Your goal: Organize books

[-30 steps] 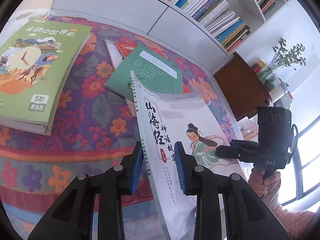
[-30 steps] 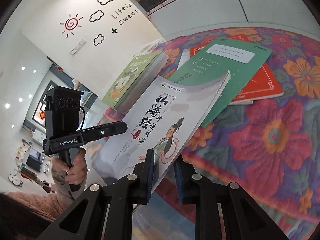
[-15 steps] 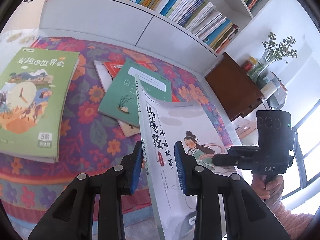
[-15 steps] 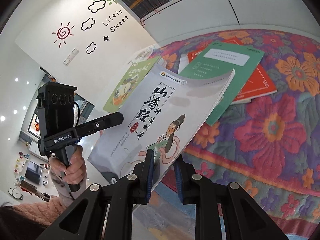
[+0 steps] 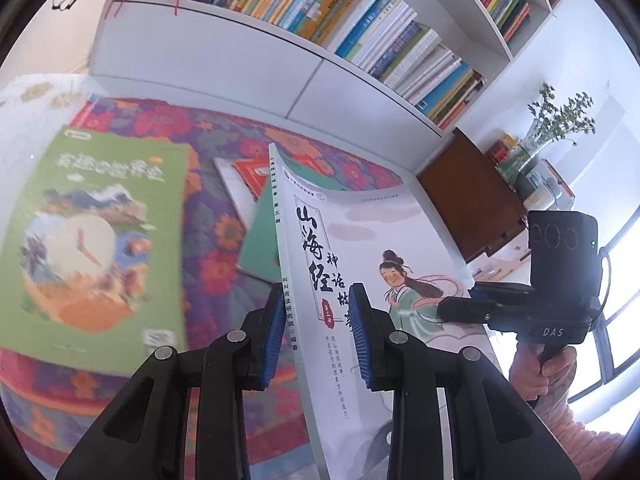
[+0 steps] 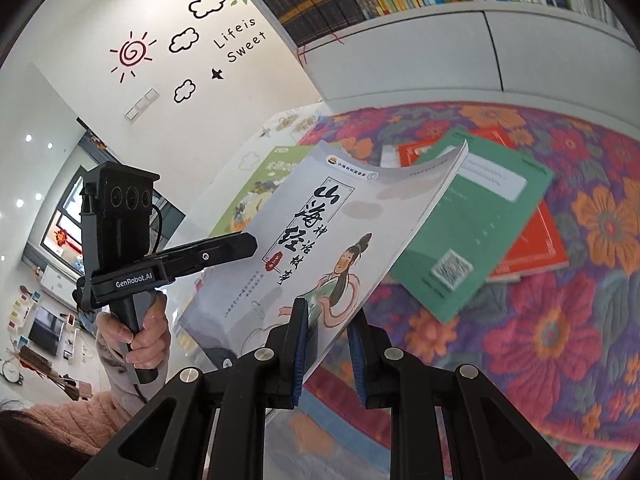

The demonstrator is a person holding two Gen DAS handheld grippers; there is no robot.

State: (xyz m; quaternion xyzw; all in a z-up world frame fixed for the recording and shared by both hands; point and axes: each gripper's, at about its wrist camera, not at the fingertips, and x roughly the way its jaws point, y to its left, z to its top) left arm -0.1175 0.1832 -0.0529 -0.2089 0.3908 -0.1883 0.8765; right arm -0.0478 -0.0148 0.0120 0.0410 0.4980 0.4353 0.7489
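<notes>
The left gripper point(image 5: 318, 334) has its jaws clamped on the spine edge of a grey-white storybook point(image 5: 360, 248), whose cover shows black brush lettering and a figure in green robes. The right gripper point(image 6: 328, 344) has its jaws clamped on the opposite, open edge of the same book point(image 6: 320, 240). Held between the two, the book hangs tilted in the air above the counter, its cover bowing slightly, touching nothing below.

In the left wrist view the right gripper point(image 5: 452, 306) comes in from the right, gripped by a hand point(image 5: 536, 368) in a pink sleeve. In the right wrist view the left gripper point(image 6: 244, 246) reaches in from the left, held by the other hand point(image 6: 140, 336).

Below the raised book, the counter wears a floral cloth point(image 6: 560, 340) of purple, red and orange. On it lies a green book point(image 6: 472, 220) on top of a red book point(image 6: 536, 248), partly covering it. Well apart from these, towards the wall, rests a light-green book with a clock picture point(image 5: 92, 240), blurred in the left wrist view.

Behind the counter stands a white bookshelf point(image 5: 360, 32) packed with upright books. A brown cabinet point(image 5: 472, 200) and a vase of green sprigs point(image 5: 556, 128) stand to the side.
</notes>
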